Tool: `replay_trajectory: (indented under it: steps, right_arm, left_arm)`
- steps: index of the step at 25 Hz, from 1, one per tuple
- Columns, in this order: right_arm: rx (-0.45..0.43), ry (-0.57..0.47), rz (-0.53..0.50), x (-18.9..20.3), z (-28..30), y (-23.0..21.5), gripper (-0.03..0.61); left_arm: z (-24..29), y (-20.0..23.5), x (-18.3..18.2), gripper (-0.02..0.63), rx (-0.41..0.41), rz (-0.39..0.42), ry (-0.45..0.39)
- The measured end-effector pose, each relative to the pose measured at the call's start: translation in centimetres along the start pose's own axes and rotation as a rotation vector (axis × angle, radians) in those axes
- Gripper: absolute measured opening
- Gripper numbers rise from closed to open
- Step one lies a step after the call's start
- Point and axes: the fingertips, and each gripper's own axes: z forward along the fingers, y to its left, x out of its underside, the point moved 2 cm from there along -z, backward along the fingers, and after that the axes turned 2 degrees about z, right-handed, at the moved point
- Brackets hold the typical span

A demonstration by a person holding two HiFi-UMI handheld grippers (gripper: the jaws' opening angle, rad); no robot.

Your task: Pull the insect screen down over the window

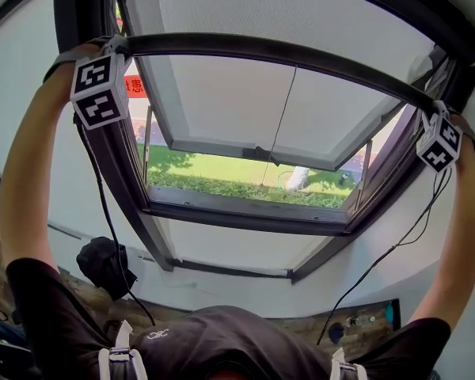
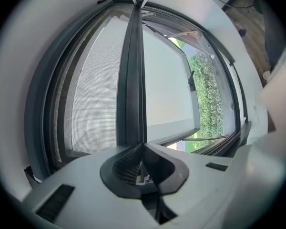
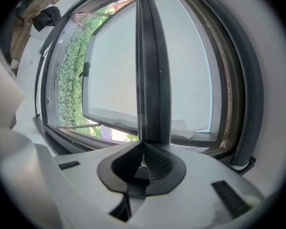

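person's arms are up. left gripper [image 2: 142, 149] has its jaws pressed tight on one end of the screen's pull bar [image 1: 277, 54]. right gripper [image 3: 144, 149] pinches the other end the same way. bar sits high in the opening, w/ mesh [image 1: 301, 6] stretched above it. below the bar the window frame [image 1: 245, 216] is uncovered, the tilted sash [image 1: 245, 117] stands open and there's a hedge [image 1: 222, 182] beyond. so grip's done and the pull's begun, but most of the travel to the sill is left, imo.
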Motion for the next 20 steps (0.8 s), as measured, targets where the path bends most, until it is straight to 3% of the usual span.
replay_trajectory:
  steps: [20]
  right_arm:
    - [-0.197, 0.029, -0.034, 0.3, 2.0, 19.1, 0.023]
  left_arm:
    - [2.5, -19.1, -1.3, 0.028, 0.209, 0.071, 0.007]
